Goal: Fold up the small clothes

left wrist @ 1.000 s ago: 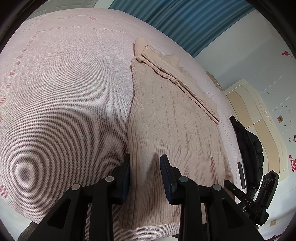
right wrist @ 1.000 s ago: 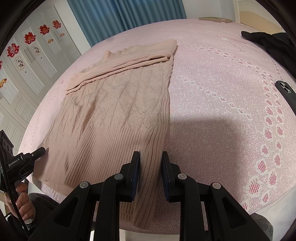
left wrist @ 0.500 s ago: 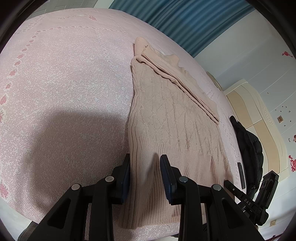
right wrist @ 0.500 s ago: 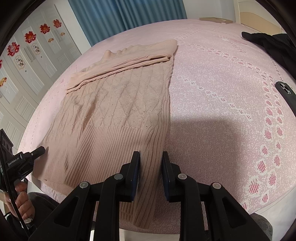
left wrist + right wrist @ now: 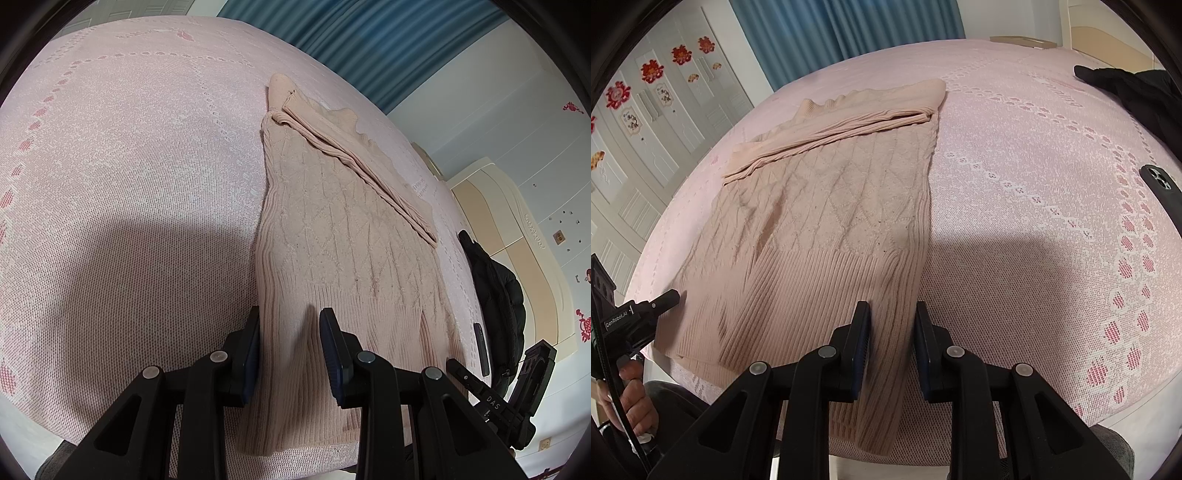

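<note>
Pink knit sweater (image 5: 343, 236) lies flat on the bed (image 5: 129, 184), sleeves folded across its top, long axis running away from you. Left hand-held gripper (image 5: 290, 332) straddles the hem's left corner, right hand-held gripper (image 5: 892, 321) the right corner; both jaws spread, nothing pinched yet, equally near. Readable: "GenRobot.AI" on the left unit in the right wrist view, "DAS" on the right unit in the left.

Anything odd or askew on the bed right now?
Nothing damaged or spilled. The sweater lies flat on the bedspread, sleeves folded across the top, its ribbed hem hanging over the near edge. A phone and a black jacket also sit on the bed, apart from the sweater.
</note>
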The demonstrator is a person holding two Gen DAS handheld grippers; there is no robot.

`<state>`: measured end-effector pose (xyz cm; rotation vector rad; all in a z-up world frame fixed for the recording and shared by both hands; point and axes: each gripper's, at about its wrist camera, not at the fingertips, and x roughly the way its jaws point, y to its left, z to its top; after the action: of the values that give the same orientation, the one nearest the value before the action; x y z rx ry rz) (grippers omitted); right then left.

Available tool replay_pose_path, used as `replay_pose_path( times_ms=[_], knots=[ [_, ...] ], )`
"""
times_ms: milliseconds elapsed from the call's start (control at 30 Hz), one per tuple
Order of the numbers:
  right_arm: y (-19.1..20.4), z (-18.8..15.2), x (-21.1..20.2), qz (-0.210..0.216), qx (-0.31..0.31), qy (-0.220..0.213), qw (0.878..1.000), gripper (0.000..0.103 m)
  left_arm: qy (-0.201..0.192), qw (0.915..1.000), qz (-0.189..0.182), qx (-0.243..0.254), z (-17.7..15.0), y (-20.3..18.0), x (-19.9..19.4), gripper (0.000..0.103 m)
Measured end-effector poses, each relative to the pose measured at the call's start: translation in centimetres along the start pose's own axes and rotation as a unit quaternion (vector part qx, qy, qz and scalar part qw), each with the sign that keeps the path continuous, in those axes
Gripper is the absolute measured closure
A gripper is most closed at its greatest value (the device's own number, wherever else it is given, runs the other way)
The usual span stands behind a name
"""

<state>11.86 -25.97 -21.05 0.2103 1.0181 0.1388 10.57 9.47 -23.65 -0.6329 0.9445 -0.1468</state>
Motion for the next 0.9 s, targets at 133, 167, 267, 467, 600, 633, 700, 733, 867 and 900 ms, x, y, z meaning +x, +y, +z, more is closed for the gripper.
replay_pose_path(
  times_ms=[133, 167, 267, 467, 600, 633, 700, 733, 867, 900],
  knots=[
    [0.0, 0.0, 0.0, 0.0, 0.0, 0.0, 1.0, 0.079, 0.0, 1.0, 0.0, 0.0, 0.0, 0.0, 0.0, 0.074],
    [0.0, 0.0, 0.0, 0.0, 0.0, 0.0, 1.0, 0.079, 0.0, 1.0, 0.0, 0.0, 0.0, 0.0, 0.0, 0.074],
    [0.0, 0.0, 0.0, 0.0, -0.001, 0.0, 1.0, 0.079, 0.0, 1.0, 0.0, 0.0, 0.0, 0.0, 0.0, 0.074],
    [0.0, 0.0, 0.0, -0.002, -0.003, 0.0, 1.0, 0.079, 0.0, 1.0, 0.0, 0.0, 0.0, 0.0, 0.0, 0.074],
    [0.2, -0.1, 0.0, -0.006, -0.009, -0.001, 1.0, 0.079, 0.0, 1.0, 0.0, 0.0, 0.0, 0.0, 0.0, 0.074],
    [0.1, -0.1, 0.0, -0.006, -0.009, -0.001, 1.0, 0.079, 0.0, 1.0, 0.0, 0.0, 0.0, 0.0, 0.0, 0.074],
    [0.1, -0.1, -0.1, -0.005, -0.009, 0.0, 1.0, 0.079, 0.002, 1.0, -0.001, 0.001, -0.2, 0.0, -0.1, 0.074],
    [0.1, -0.1, -0.1, -0.004, -0.009, 0.0, 1.0, 0.079, 0.002, 1.0, -0.002, 0.001, -0.3, 0.0, -0.2, 0.074],
    [-0.1, -0.2, -0.3, 0.001, -0.007, 0.002, 1.0, 0.079, 0.007, 0.9999, -0.003, 0.008, -1.1, -0.2, -0.8, 0.074],
    [-0.2, -0.3, -0.4, 0.002, -0.007, 0.002, 1.0, 0.079, 0.009, 0.9999, -0.002, 0.011, -1.3, -0.2, -1.0, 0.074]
  ],
)
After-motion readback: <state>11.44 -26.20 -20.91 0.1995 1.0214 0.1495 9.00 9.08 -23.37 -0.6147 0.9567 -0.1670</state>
